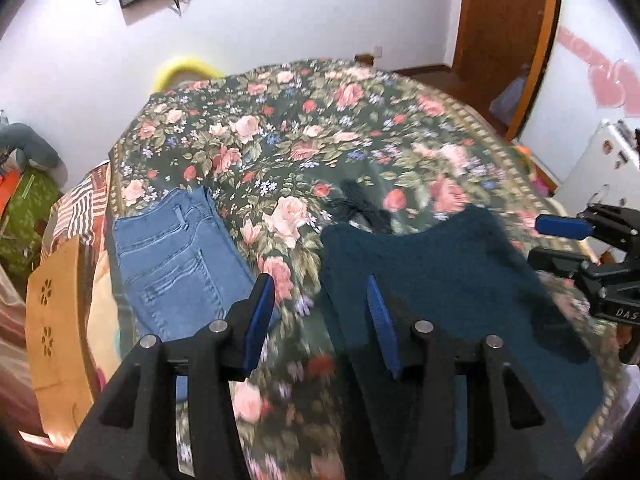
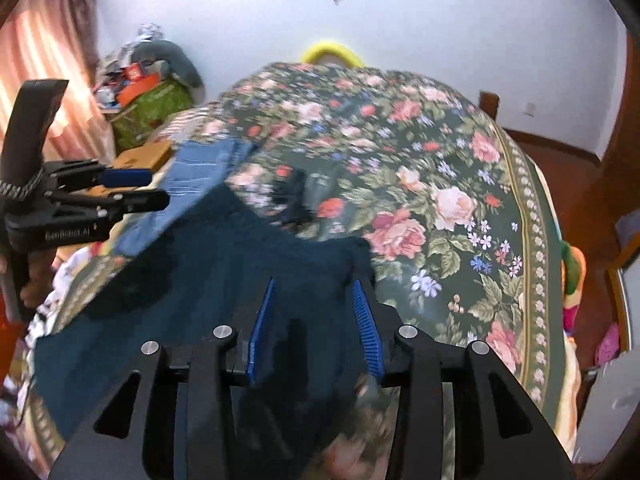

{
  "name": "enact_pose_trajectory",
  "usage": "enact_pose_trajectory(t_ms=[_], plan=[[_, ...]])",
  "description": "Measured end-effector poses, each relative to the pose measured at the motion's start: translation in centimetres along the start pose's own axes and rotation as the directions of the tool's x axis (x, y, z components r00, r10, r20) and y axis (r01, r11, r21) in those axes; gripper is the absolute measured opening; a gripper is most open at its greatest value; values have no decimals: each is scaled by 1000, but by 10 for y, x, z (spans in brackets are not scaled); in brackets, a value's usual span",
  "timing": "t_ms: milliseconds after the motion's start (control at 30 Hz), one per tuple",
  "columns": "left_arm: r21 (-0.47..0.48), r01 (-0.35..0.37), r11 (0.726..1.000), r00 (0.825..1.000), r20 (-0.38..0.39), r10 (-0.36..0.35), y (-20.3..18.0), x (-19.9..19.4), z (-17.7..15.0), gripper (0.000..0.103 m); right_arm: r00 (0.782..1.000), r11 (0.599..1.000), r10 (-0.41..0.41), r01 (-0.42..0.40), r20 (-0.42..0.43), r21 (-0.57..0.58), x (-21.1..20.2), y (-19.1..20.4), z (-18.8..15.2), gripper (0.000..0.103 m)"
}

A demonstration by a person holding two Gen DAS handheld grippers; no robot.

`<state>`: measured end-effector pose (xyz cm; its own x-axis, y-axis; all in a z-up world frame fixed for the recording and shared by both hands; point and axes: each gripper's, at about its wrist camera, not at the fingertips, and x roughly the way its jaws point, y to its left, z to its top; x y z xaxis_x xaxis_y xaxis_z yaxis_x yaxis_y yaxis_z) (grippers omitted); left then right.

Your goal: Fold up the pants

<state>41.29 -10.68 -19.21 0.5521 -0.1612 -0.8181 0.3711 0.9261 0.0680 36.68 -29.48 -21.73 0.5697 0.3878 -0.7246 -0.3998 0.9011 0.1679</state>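
Dark teal pants (image 1: 452,276) lie spread on the floral bedspread (image 1: 304,128); they also show in the right wrist view (image 2: 224,264). My left gripper (image 1: 320,292) is open above the pants' left edge, holding nothing. My right gripper (image 2: 314,292) is open, its blue pads on either side of the pants' right corner, above the cloth. The right gripper also shows at the right edge of the left wrist view (image 1: 568,240), and the left gripper at the left of the right wrist view (image 2: 140,188). Folded blue jeans (image 1: 176,264) lie to the left.
A black drawstring tassel (image 1: 360,204) lies on the bedspread just beyond the pants. A cardboard box (image 1: 60,320) and clutter stand left of the bed. A wooden door (image 1: 508,32) is at the far right. The bed's right edge (image 2: 536,240) drops to the floor.
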Motion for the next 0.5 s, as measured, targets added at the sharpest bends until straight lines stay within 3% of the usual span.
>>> enact_pose_trajectory(t_ms=[67, 167, 367, 500], plan=[[5, 13, 1000, 1000, 14, -13, -5, -20, -13, 50, 1000, 1000, 26, -26, 2, -18, -15, 14, -8, 43], [22, 48, 999, 999, -13, -48, -23, -33, -42, 55, 999, 998, 52, -53, -14, -33, -24, 32, -27, 55], [41, -13, 999, 993, -121, 17, -45, -17, -107, 56, 986, 998, 67, -68, -151, -2, -6, 48, -85, 56], [-11, -41, 999, 996, -80, 40, -36, -28, -131, 64, 989, 995, 84, -77, -125, 58, -20, 42, -109, 55]])
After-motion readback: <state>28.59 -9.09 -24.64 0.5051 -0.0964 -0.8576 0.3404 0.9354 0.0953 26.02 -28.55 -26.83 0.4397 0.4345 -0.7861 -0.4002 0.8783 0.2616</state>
